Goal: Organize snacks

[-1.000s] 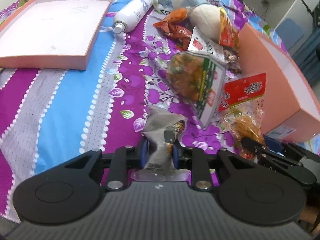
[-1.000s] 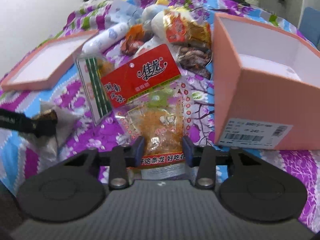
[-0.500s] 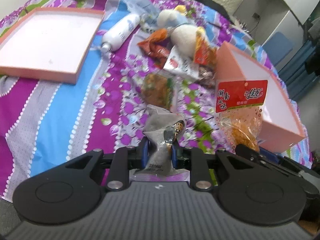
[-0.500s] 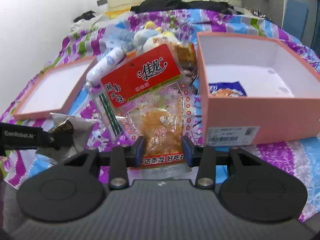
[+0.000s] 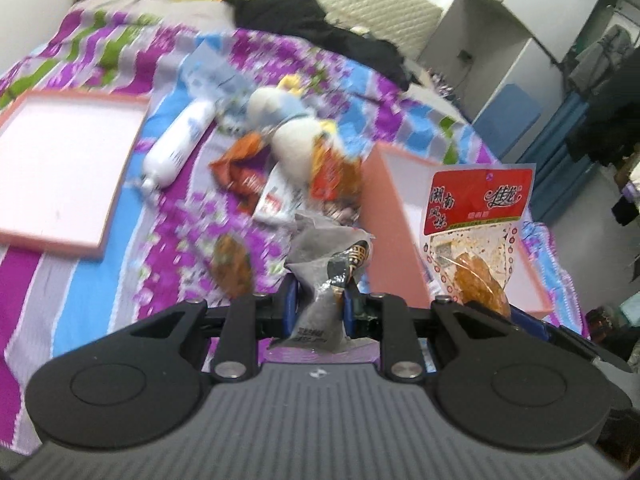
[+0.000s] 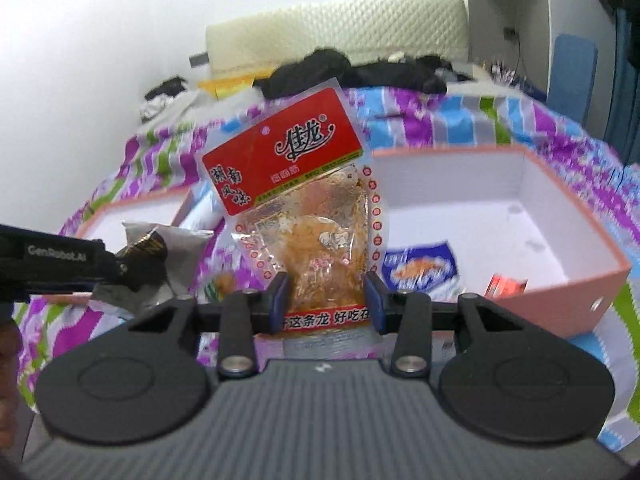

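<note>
My left gripper (image 5: 319, 304) is shut on a crumpled grey snack packet (image 5: 325, 260), held in the air over the bed. My right gripper (image 6: 326, 300) is shut on a clear packet with a red label (image 6: 304, 204), held up in front of the open pink box (image 6: 560, 280). That red-label packet also shows in the left wrist view (image 5: 476, 220), in front of the pink box (image 5: 390, 216). The grey packet and the left gripper's fingers show at the left of the right wrist view (image 6: 152, 256). The box holds a blue-and-white packet (image 6: 420, 272) and a red packet (image 6: 506, 284).
A pile of snack packets (image 5: 280, 184), a plush duck (image 5: 288, 132) and a white bottle (image 5: 180, 144) lie on the purple floral bedspread (image 5: 80, 264). A pink box lid (image 5: 60, 168) lies at the left. An orange snack bag (image 5: 234, 264) lies near my left gripper.
Both grippers have lifted their packets off the bedspread and risen, tilting up. The right gripper has come nearer the pink box, so that its inside shows.
</note>
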A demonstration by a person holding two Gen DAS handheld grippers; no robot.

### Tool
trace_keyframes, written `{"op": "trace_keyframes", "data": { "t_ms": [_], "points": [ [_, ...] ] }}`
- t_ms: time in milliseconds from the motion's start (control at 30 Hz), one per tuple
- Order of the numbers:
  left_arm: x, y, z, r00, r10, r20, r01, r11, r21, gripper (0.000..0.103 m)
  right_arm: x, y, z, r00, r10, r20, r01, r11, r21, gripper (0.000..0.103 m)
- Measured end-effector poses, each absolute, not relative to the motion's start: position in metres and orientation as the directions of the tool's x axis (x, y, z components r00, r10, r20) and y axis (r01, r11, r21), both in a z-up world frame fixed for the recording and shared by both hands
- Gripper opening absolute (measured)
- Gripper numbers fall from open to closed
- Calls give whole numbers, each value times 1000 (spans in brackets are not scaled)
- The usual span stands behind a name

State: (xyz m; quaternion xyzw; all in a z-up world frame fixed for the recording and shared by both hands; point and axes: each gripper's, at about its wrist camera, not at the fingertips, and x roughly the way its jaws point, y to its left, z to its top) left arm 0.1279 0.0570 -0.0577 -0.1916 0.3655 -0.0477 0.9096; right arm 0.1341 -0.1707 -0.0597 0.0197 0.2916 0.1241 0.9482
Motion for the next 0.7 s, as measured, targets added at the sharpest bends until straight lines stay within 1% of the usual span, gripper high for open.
{"op": "trace_keyframes", "data": {
  "t_ms": [233,400,567,700],
  "points": [
    [150,36,-13,768,-255,-587,23,928,-373,26,147,-191,-17,863,205,-461,-189,979,81,43],
    [171,14,7,778,-302,-551,82,918,-388,26,155,-209,4,894,172,-413,-161,985,62,43],
    [199,-13,19,778,-343,-527,132,908,-397,26,171,-233,11,909,128,-397,-114,992,57,43],
    [225,-40,21,765,-373,-525,170,903,-394,26,184,-255,7,912,83,-401,-66,996,57,43]
  ]
}}
